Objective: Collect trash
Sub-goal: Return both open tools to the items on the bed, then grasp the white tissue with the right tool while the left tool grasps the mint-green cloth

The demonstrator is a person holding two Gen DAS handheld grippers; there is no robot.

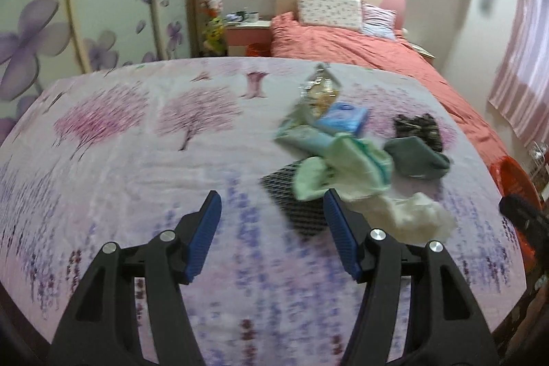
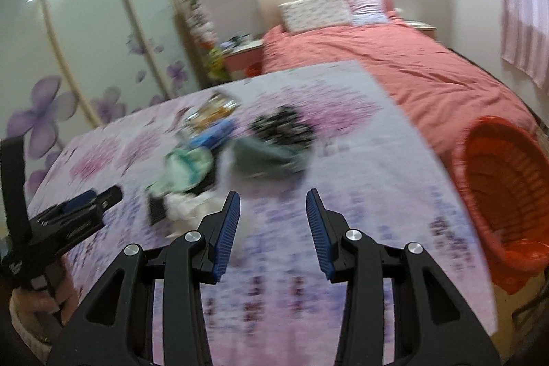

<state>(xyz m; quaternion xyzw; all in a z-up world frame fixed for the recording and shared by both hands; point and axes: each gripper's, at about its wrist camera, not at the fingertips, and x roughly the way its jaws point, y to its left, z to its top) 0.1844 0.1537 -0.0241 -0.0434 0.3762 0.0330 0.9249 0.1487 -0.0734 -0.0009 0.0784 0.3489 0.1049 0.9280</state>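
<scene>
Nearest us, our left gripper (image 1: 271,206) hangs with its jaws wide apart and nothing between them, while our right gripper (image 2: 272,206) stands partly open, also holding nothing. Both hover over the flowered cloth (image 1: 137,160). Just beyond lies the trash pile (image 1: 343,156): crumpled paper, a blue pack, dark cloth. To our right sits the red basket (image 2: 504,180), against the bed (image 2: 411,64).

A pale lilac cloth (image 1: 137,167) printed with pink trees covers the centre of the frame. On it lie mint-green fabric (image 1: 343,167), a blue pack (image 1: 343,120) and a grey-green cloth (image 1: 415,156). At right, an orange-red basket (image 2: 497,194); upper right, a coral bedspread (image 2: 411,64).
</scene>
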